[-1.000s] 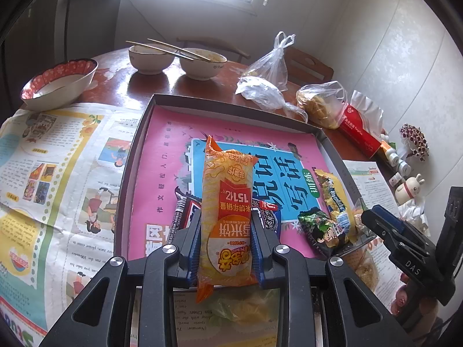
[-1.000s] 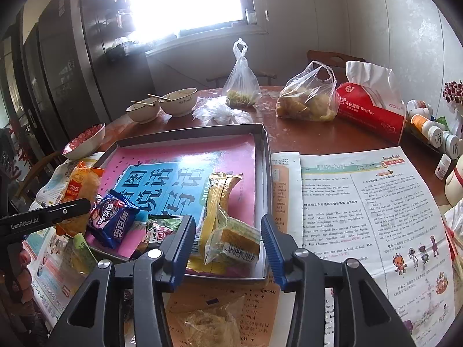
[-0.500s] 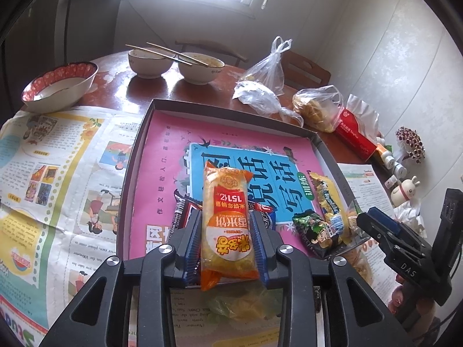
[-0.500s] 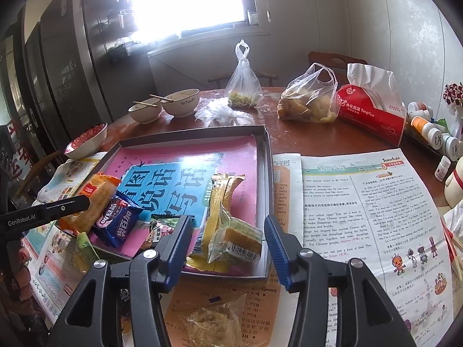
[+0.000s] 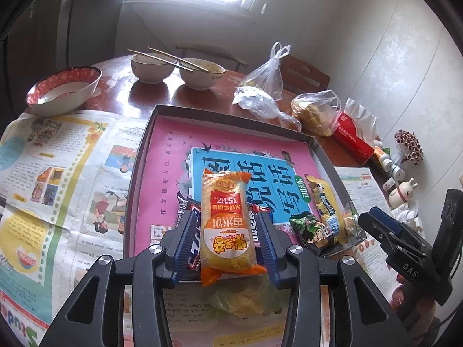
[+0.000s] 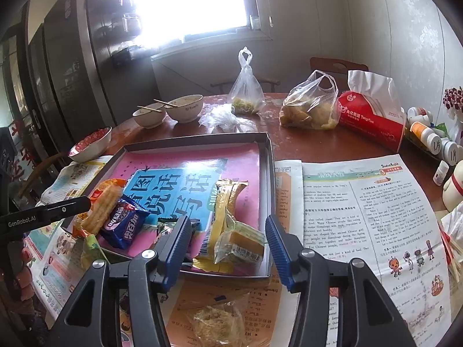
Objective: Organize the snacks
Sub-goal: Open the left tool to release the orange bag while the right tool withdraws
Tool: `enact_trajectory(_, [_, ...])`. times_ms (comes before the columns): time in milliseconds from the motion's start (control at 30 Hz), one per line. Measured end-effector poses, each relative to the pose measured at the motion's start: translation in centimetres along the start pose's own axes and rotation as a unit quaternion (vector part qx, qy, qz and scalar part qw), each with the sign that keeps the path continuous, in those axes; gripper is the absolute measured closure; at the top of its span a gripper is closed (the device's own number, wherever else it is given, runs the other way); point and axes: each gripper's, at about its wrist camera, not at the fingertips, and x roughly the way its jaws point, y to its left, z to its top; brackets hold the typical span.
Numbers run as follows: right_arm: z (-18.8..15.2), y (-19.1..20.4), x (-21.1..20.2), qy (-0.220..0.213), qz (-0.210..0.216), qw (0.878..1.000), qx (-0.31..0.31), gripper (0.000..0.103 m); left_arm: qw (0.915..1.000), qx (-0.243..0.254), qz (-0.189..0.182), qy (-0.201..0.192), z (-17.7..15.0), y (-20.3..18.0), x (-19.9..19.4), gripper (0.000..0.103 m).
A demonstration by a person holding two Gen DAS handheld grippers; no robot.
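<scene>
A dark tray (image 5: 231,117) lined with a pink and blue book cover holds several snack packets. My left gripper (image 5: 227,217) hovers at its near edge, jaws opening. The orange rice-snack packet (image 5: 224,190) lies between them on a dark blue biscuit packet (image 6: 124,225), and the pads stand clear of it. My right gripper (image 6: 228,222) is at the tray's near right corner with its jaws opening too. A clear-wrapped yellow cake (image 6: 240,245) lies between them untouched, on a long yellow packet (image 6: 225,199). A green packet (image 5: 309,228) lies alongside.
Newspaper (image 6: 361,202) covers the table on both sides of the tray. Loose packets (image 6: 217,324) lie on it in front of the tray. Behind stand bowls with chopsticks (image 5: 199,72), a red-rimmed bowl (image 5: 63,89), plastic bags (image 6: 309,107), a red tissue pack (image 6: 373,115) and small bottles (image 6: 434,138).
The left jaws have spread off the orange packet, which has sunk from a raised hold to lie on the blue packet. The right jaws have widened a little around the cake.
</scene>
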Motion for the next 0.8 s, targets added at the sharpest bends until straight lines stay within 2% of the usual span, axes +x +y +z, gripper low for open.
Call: enact_trajectory(800, [0.4,0.9,-2.4,-0.024,0.008,1.000,-0.007,0.037,0.9997,0.013,0.005,-0.020,-0.3,-0.7,-2.8,0.041])
